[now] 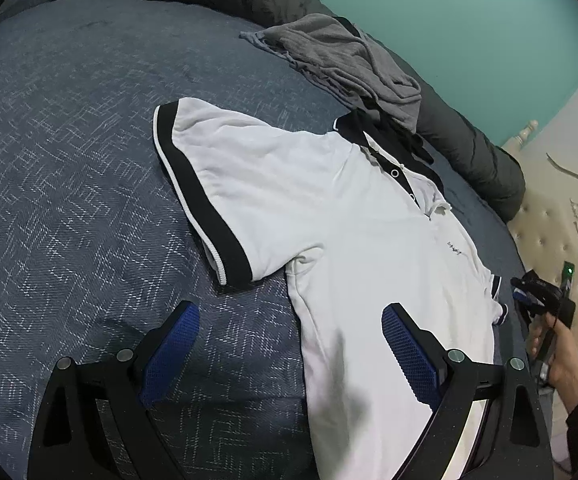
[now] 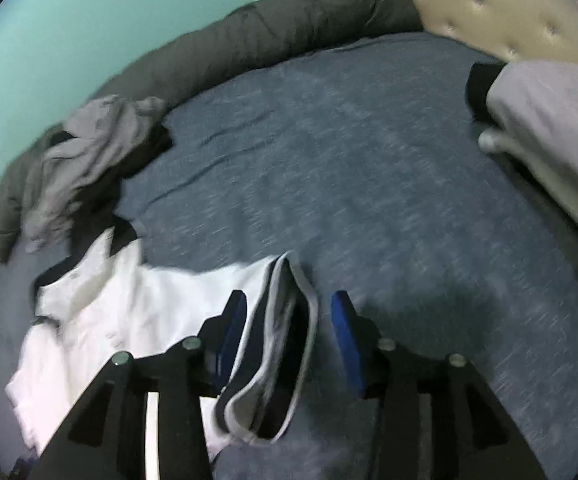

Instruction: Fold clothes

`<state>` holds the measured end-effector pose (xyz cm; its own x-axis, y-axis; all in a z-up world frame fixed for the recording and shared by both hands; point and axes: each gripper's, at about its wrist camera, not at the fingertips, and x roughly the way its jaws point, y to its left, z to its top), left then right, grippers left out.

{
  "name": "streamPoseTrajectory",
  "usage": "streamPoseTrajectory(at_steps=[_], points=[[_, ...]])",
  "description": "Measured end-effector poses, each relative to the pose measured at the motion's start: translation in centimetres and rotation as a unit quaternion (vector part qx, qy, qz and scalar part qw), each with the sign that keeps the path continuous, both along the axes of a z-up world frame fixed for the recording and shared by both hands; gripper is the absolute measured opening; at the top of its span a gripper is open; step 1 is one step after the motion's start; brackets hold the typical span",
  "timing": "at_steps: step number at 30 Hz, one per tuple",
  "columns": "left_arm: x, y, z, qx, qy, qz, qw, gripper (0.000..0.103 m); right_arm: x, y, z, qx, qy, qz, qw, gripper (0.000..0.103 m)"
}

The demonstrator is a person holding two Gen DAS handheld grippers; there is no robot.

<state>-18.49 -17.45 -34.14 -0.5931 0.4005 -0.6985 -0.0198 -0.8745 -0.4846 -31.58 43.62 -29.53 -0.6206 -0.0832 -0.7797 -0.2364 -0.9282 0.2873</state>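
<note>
The wide blue-grey woven bed cover [image 1: 69,184] carries a white short-sleeved polo shirt with black collar and cuffs [image 1: 329,208], spread face up near the edge. A crumpled grey garment [image 1: 341,60] lies far behind it. The left gripper [image 1: 289,340] hovers spread at the shirt's side seam. The right gripper [image 2: 289,320] straddles the black-trimmed sleeve cuff [image 2: 273,344], fingers apart. Pinch squarely; open bed lies right.
</note>
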Motion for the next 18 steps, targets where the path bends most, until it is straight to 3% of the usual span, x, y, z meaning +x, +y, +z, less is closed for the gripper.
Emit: streamPoseTrajectory(at_steps=[2,8,11,12,13,18], points=[[0.0,0.0,0.0,0.000,0.000,0.000,1.0000,0.095,0.6,-0.8,-0.6,-0.016,-0.005,0.037,0.999,0.044],[0.0,0.0,-0.1,0.000,-0.002,-0.001,1.0000,0.095,1.4,-1.2,-1.9,-0.053,-0.010,0.053,0.997,0.043],[0.1,0.0,-0.2,-0.001,-0.003,-0.001,1.0000,0.095,1.8,-1.5,-2.6,-0.072,-0.013,0.060,0.995,0.029],[0.1,0.0,-0.2,-0.001,-0.003,-0.001,1.0000,0.095,1.9,-1.5,-2.8,-0.078,-0.014,0.063,0.995,0.014],[0.1,0.0,-0.2,-0.001,-0.003,-0.002,1.0000,0.095,2.0,-1.6,-3.0,-0.085,-0.014,0.066,0.994,0.007],[-0.1,-0.1,-0.4,0.003,-0.006,0.001,1.0000,0.095,3.6,-1.0,-2.5,-0.089,0.002,0.054,0.995,0.001]])
